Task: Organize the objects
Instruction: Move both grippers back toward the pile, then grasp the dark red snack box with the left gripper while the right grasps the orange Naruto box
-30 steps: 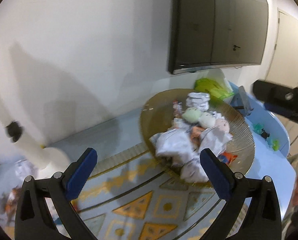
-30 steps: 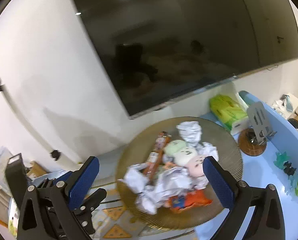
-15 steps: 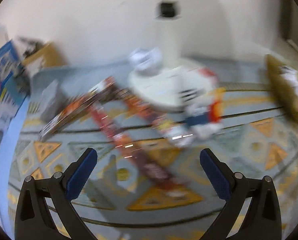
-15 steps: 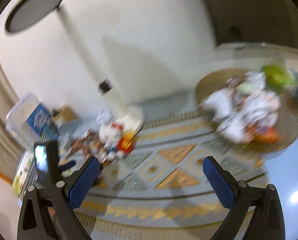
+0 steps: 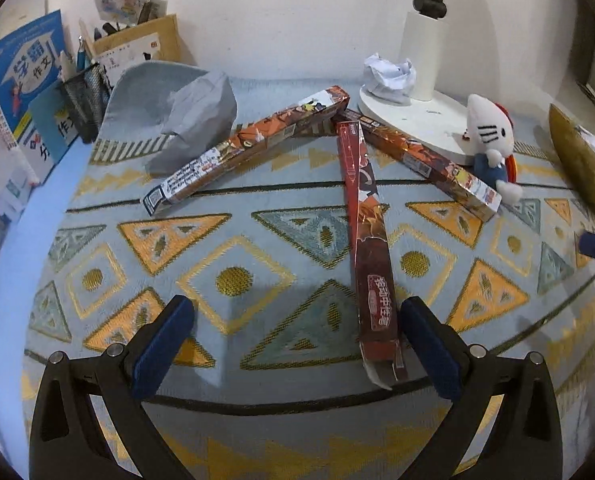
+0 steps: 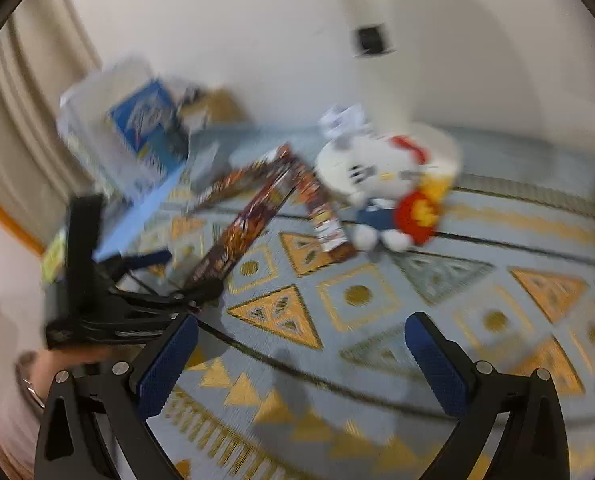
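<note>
Three long printed boxes lie fanned out on the patterned mat (image 5: 233,280): an orange one (image 5: 249,144) at left, a dark red one (image 5: 371,240) in the middle, a third (image 5: 425,160) at right. My left gripper (image 5: 297,312) is open, and the dark red box's near end lies just inside its right finger. A white plush cat (image 5: 489,140) sits against the third box. In the blurred right wrist view, my right gripper (image 6: 302,326) is open over bare mat, with the plush cat (image 6: 385,188) and the boxes (image 6: 241,232) further off.
A white lamp base (image 5: 417,120) holds crumpled paper (image 5: 389,74). A grey crumpled bag (image 5: 197,120), a mesh pen holder (image 5: 85,96) and books (image 5: 13,92) stand at the left. A gold bowl's rim (image 5: 581,164) shows at the right edge.
Both grippers have swung left from the gold bowl of wrappers to the mat with the boxes and plush cat. The left one has come down close to the dark red box.
</note>
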The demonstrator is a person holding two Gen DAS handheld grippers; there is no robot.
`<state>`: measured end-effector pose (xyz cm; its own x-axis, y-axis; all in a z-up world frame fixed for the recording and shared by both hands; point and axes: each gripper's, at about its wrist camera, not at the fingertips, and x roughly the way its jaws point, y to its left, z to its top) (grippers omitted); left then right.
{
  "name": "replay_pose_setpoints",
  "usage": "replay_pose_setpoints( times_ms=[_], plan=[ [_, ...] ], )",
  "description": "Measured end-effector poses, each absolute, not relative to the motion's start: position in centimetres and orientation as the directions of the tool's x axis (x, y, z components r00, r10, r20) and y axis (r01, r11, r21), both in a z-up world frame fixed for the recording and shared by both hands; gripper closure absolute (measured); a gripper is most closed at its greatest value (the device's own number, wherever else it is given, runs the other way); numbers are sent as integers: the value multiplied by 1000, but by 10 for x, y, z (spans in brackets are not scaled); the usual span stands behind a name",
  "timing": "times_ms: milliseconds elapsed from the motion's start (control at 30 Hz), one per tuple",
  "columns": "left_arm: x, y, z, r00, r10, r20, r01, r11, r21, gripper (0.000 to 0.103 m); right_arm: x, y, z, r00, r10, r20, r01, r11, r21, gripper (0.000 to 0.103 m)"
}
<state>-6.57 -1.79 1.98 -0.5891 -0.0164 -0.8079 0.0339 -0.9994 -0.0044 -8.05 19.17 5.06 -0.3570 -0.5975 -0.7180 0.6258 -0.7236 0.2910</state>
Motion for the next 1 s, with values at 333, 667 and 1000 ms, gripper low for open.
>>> replay_pose_setpoints(
  times_ms=[333, 667, 1000],
  plan=[
    [-68, -16, 16, -587, -20, -809, 33, -999, 1, 0, -127, 154, 24, -285, -587, -758, 703, -665, 251, 0],
    [-87, -5, 14, -588, -22, -808, 28, -1000, 7, 0, -149, 110, 20, -435, -408, -803, 668, -744, 17, 0],
    [-96, 4, 13, -591, -6, -806, 15, -1000, -3, 8, -140, 111, 27, -475, -425, -771, 685, -728, -21, 63]
  ],
)
